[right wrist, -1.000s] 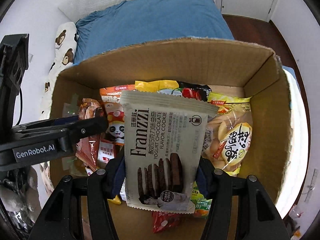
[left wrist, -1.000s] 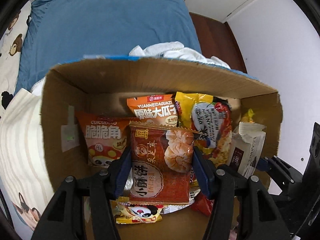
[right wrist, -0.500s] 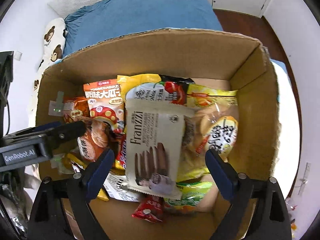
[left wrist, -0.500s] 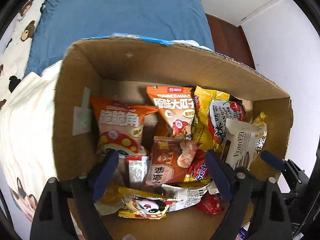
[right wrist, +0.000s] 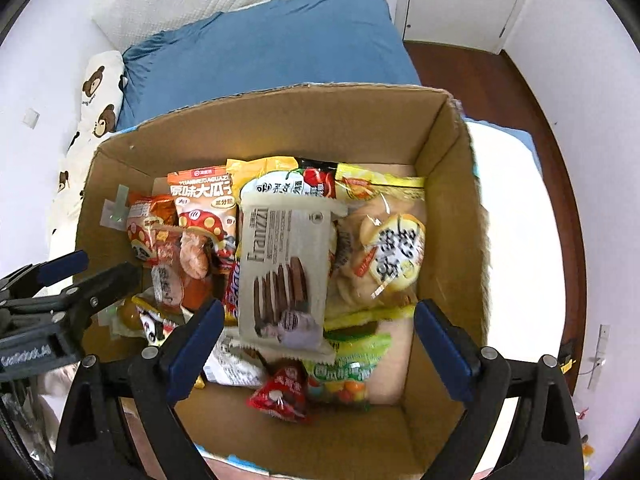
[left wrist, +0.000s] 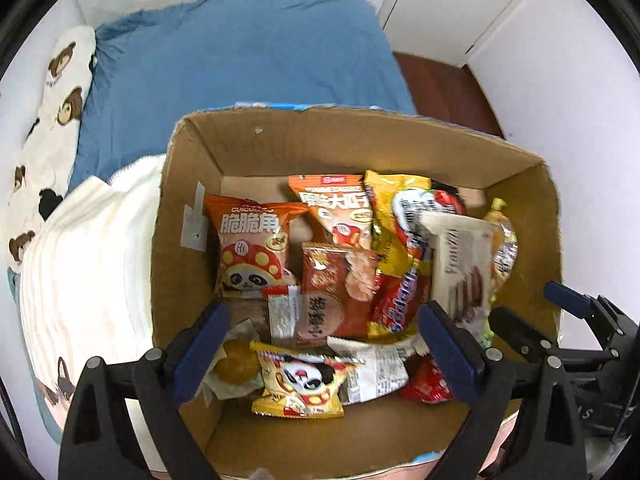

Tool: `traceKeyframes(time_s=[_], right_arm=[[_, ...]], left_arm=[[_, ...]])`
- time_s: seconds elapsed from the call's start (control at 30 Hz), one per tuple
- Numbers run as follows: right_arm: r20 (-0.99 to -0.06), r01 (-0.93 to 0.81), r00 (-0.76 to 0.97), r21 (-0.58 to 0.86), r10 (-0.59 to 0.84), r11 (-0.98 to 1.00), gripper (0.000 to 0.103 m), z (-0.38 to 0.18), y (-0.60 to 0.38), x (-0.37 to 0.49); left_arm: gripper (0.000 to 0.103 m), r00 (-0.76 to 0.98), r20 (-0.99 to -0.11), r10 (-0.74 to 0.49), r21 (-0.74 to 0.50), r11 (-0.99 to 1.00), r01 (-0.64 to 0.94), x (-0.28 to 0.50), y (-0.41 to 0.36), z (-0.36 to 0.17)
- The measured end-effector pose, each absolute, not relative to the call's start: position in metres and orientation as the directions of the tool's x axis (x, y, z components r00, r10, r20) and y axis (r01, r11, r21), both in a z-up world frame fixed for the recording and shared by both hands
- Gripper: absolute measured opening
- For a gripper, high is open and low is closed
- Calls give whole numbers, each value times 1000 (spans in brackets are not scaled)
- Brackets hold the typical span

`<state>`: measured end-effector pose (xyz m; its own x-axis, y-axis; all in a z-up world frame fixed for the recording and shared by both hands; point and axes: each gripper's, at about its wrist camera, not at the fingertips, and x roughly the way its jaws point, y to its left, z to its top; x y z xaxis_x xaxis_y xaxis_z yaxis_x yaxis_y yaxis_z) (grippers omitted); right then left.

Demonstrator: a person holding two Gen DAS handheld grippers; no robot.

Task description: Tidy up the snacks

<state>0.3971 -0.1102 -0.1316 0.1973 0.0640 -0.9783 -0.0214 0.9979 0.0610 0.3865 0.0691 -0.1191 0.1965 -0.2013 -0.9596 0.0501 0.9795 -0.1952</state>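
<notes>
A cardboard box (left wrist: pixel 280 136) (right wrist: pixel 452 208) holds several snack packs. The red pastry pack (left wrist: pixel 336 292) (right wrist: pixel 176 276) lies loose among them, just beyond my left gripper (left wrist: pixel 324 348). That gripper hovers over the box's near left part, its jaws still opening with nothing between the pads. The cream Franzzi cookie pack (right wrist: pixel 284 268) (left wrist: pixel 460 260) rests on the pile in the middle. Above the box's near side my right gripper (right wrist: pixel 320 344) has its jaws still opening too, and the cookie pack lies free below them. Each gripper shows at the edge of the other's view.
The box stands on a bed with a blue pillow (left wrist: pixel 240 60) (right wrist: pixel 260 40) behind it and bear-print bedding (left wrist: pixel 60 92) to the left. White walls and a dark wooden floor (right wrist: pixel 540 128) lie to the right. Other packs: orange crisps (left wrist: pixel 252 244), yellow bag (right wrist: pixel 384 248), small red pack (right wrist: pixel 280 392).
Both grippers let go: the left released the red pastry pack and the right the Franzzi cookie pack, which dropped into the box. Both then spread wide and rose away from the snacks.
</notes>
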Motion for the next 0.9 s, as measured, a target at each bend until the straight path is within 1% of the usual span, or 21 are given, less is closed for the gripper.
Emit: traceKeyframes(time_s=[0.1,0.2,0.5,0.73,0.8,0.9], right_arm=[[-969,-36,246,21,29,999,98,-119,-112,375],[-957,-39,289,19,29,999,98,-105,-116,350],[-903,-38,424,53,64,998,98,-51,-125,264],[-839,-51,538,63,81,997,98,-2,-126,182],[-816,-56,571,63,84,996,100,13,-126,157],[-783,-64,616,61,87,996,100,35,-125,119]], left_arm=[[97,270,-949,-165,-152,986,68,363,68,-104],[97,340,-930,-142,-126,990,68,335,72,-87],[97,488,-864,-126,-115,992,52,257,69,-44],[97,583,-802,-127,-112,992,62,180,72,-2],[97,605,-786,-127,-112,992,63,160,71,8],[97,634,-763,-125,-110,992,64,132,72,21]])
